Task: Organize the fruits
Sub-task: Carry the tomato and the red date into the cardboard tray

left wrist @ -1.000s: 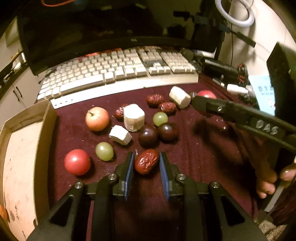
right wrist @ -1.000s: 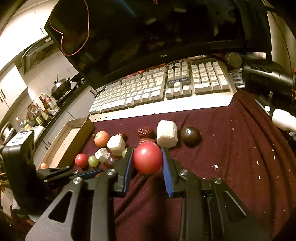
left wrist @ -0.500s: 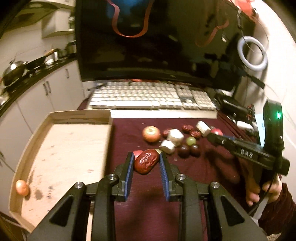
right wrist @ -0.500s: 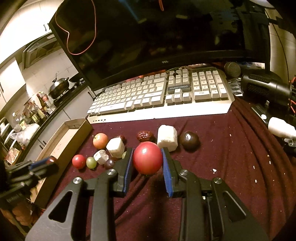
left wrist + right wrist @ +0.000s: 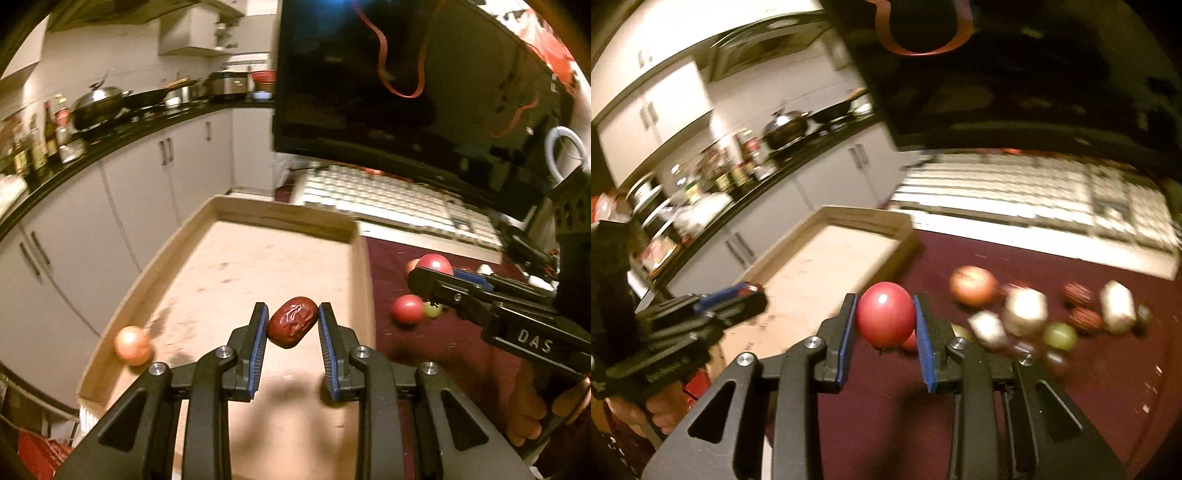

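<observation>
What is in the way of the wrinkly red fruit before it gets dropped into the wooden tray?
Nothing visible is. The left tongs hold the wrinkled dark red date above the bare floor of the shallow wooden tray. The only thing in the tray is a small orange-pink fruit near its left wall, well aside from the date.

One marking reads clearly — the raised letters "DAS" on the black body of the right hand-held gripper [image 5: 439,284], seen from the left wrist camera; keyboard legends are too blurred.
</observation>
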Action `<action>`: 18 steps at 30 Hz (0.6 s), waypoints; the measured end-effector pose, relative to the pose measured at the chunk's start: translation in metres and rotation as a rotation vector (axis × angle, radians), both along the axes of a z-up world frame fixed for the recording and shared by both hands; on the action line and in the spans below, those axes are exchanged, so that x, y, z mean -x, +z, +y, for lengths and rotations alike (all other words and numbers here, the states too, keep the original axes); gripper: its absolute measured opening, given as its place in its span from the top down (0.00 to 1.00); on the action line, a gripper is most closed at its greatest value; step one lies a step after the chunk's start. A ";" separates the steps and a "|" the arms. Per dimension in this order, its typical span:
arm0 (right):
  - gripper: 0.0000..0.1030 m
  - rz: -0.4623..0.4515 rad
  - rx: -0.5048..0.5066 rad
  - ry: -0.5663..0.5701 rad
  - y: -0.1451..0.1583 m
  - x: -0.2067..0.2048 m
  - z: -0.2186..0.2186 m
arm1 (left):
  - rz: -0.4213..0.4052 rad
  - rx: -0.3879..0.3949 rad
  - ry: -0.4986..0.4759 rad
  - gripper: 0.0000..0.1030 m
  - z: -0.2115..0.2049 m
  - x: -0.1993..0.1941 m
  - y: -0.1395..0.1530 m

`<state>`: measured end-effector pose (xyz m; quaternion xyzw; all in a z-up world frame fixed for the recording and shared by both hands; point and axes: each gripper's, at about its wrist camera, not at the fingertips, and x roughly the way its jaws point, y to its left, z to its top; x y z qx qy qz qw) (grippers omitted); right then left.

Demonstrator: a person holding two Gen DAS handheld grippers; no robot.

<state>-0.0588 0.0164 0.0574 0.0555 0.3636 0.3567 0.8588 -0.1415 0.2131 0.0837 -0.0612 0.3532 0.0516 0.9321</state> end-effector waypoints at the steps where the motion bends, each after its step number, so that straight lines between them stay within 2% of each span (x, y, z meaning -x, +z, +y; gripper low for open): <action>1: 0.69 0.002 -0.002 0.020 0.001 0.000 0.012 | 0.002 0.004 0.007 0.74 0.004 0.000 -0.001; 9: 0.69 0.008 0.039 0.124 -0.002 0.005 0.084 | 0.049 -0.012 0.066 0.74 0.026 -0.006 -0.018; 14: 0.69 0.070 0.077 0.135 -0.011 -0.007 0.110 | 0.122 -0.011 0.068 0.74 0.032 -0.014 -0.038; 18: 0.69 0.141 0.125 0.146 -0.027 -0.019 0.126 | 0.134 -0.023 0.072 0.74 0.034 -0.015 -0.042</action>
